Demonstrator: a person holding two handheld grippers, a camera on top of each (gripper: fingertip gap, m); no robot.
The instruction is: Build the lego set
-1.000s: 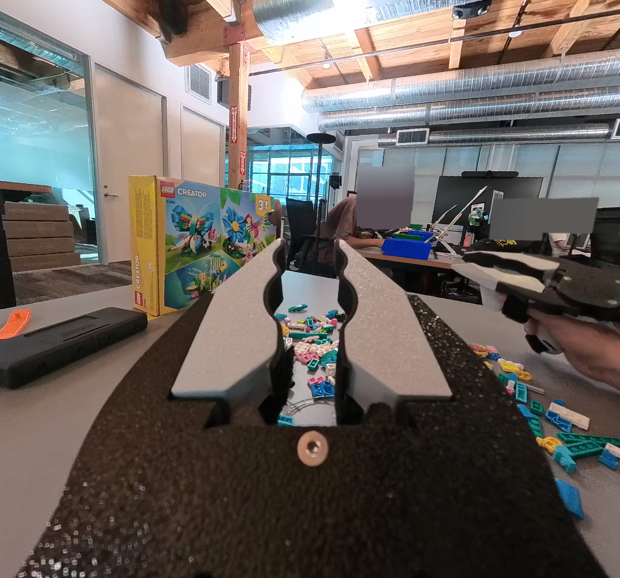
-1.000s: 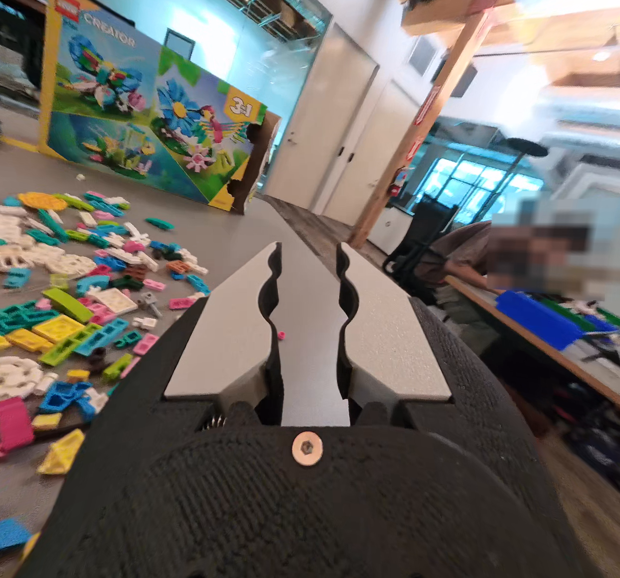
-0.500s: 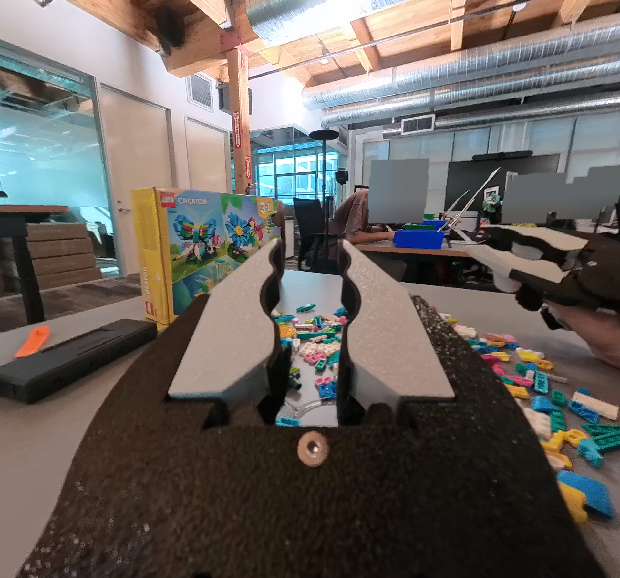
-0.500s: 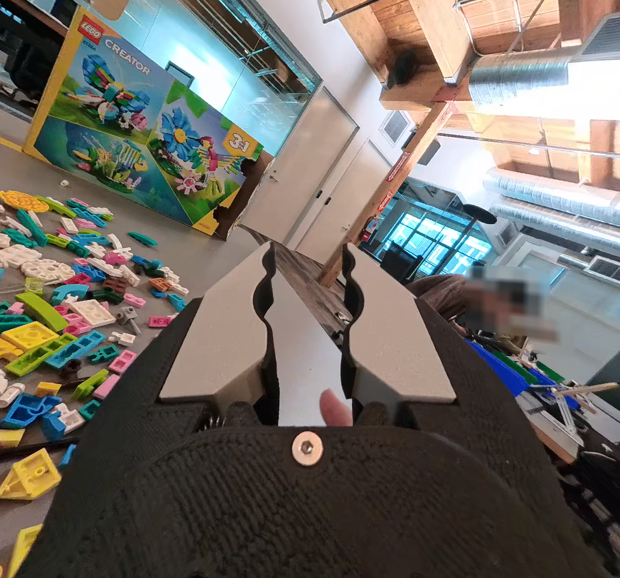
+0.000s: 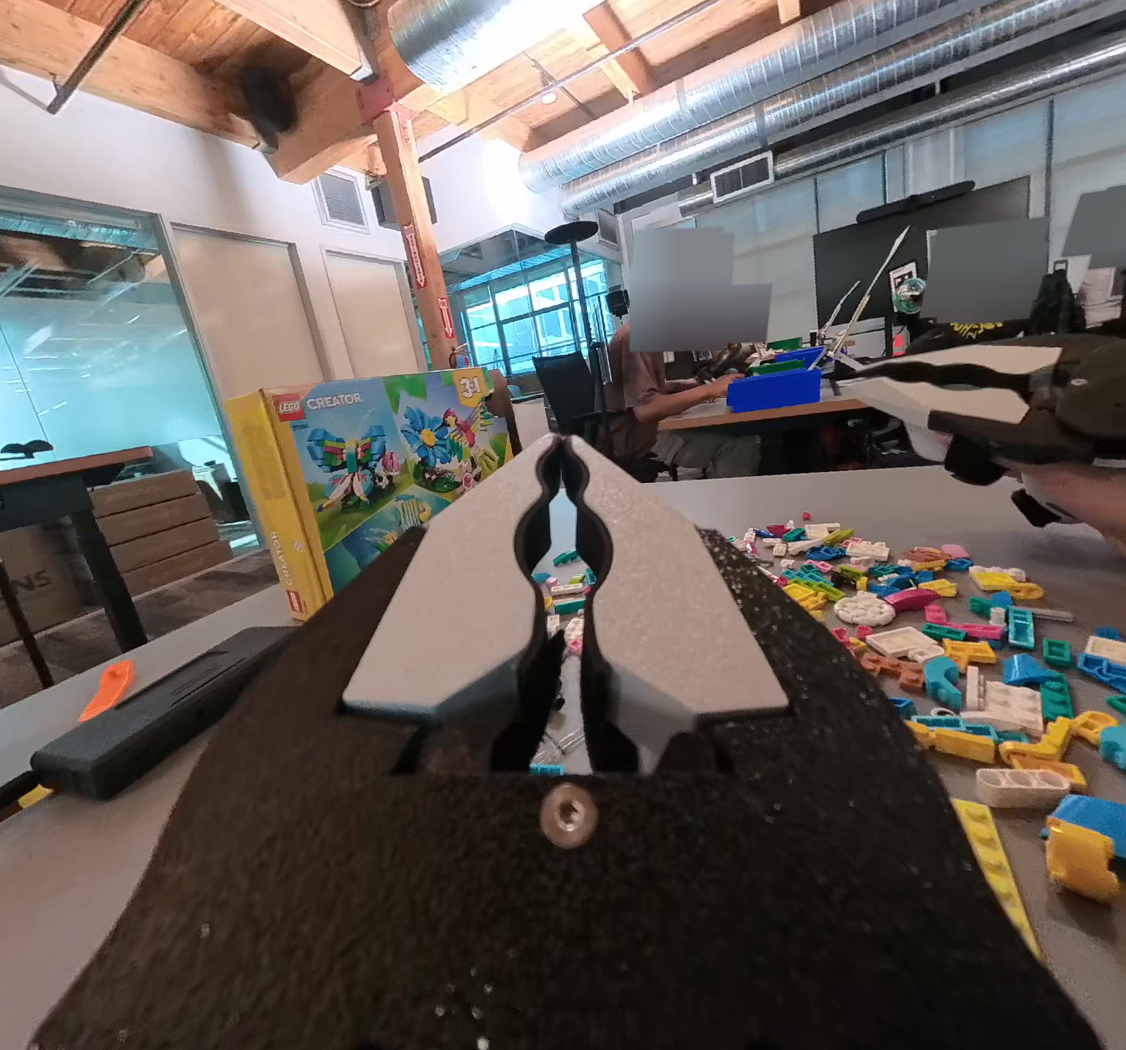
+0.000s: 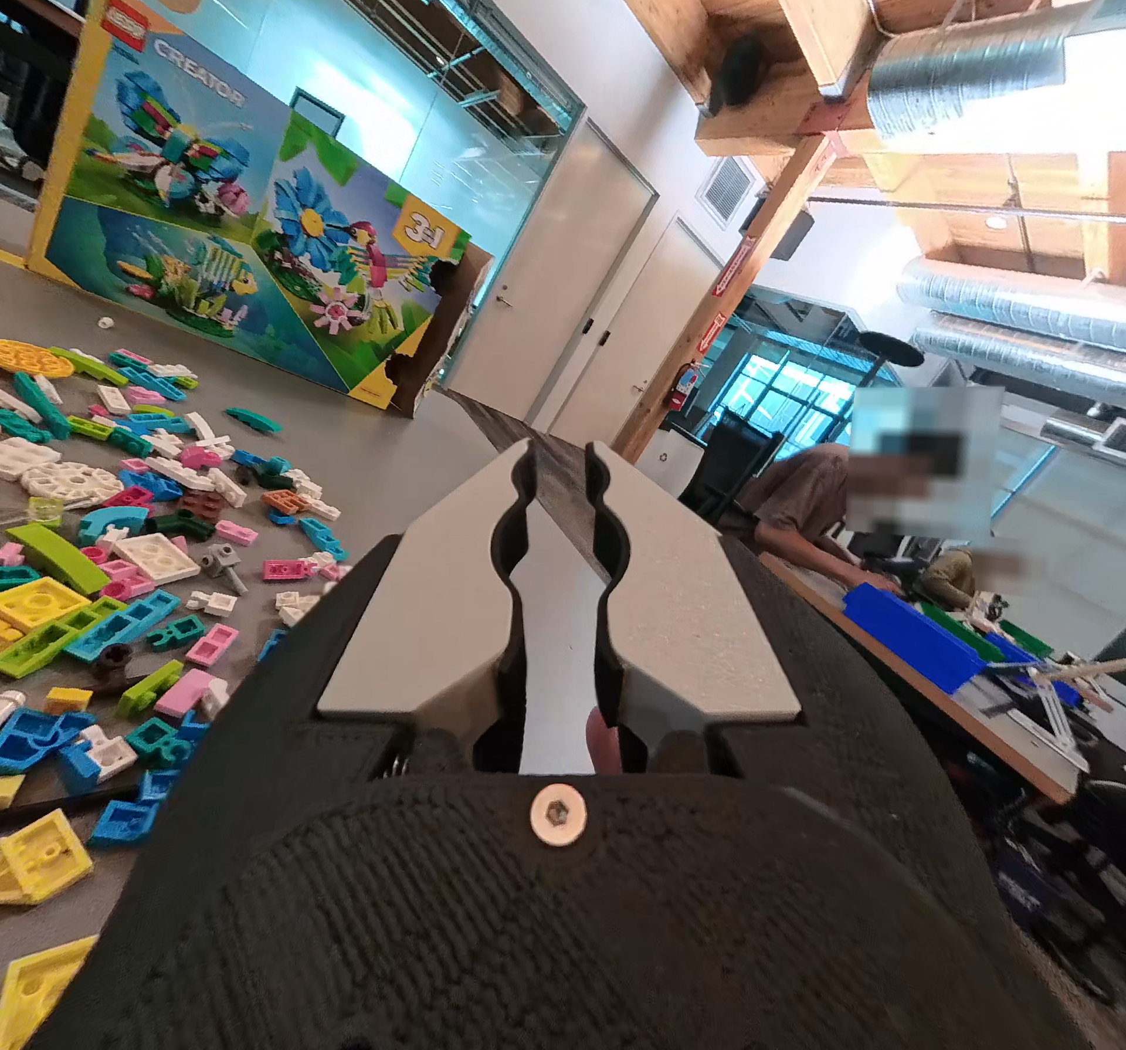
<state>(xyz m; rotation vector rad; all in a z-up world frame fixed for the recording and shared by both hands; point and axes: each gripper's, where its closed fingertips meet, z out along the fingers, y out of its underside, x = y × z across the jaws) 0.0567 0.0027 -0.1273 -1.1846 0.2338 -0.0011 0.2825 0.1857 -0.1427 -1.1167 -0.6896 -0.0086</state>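
Several loose lego pieces (image 5: 914,606) in blue, teal, yellow, pink and white lie scattered on the grey table (image 5: 792,496). My left gripper (image 5: 560,440) is held above the table to the left of the pile; its tips touch and hold nothing. My right gripper (image 6: 559,451) is raised and tilted upward with a narrow gap between its fingers and nothing in it. The pieces (image 6: 122,533) lie to its lower left. The right gripper also shows in the left wrist view (image 5: 865,381), in a hand above the far right of the pile.
The lego set box (image 5: 390,472) stands upright at the back of the table, also in the right wrist view (image 6: 244,228). A black flat case (image 5: 152,710) and an orange tool (image 5: 109,679) lie at the left. People sit at desks behind. One gripper's finger ends stand about 30 cm off the other's.
My left gripper's fingers have closed until the tips meet. My right gripper's gap has narrowed and it has tilted further up. The left view has shifted so the pile lies more to the right.
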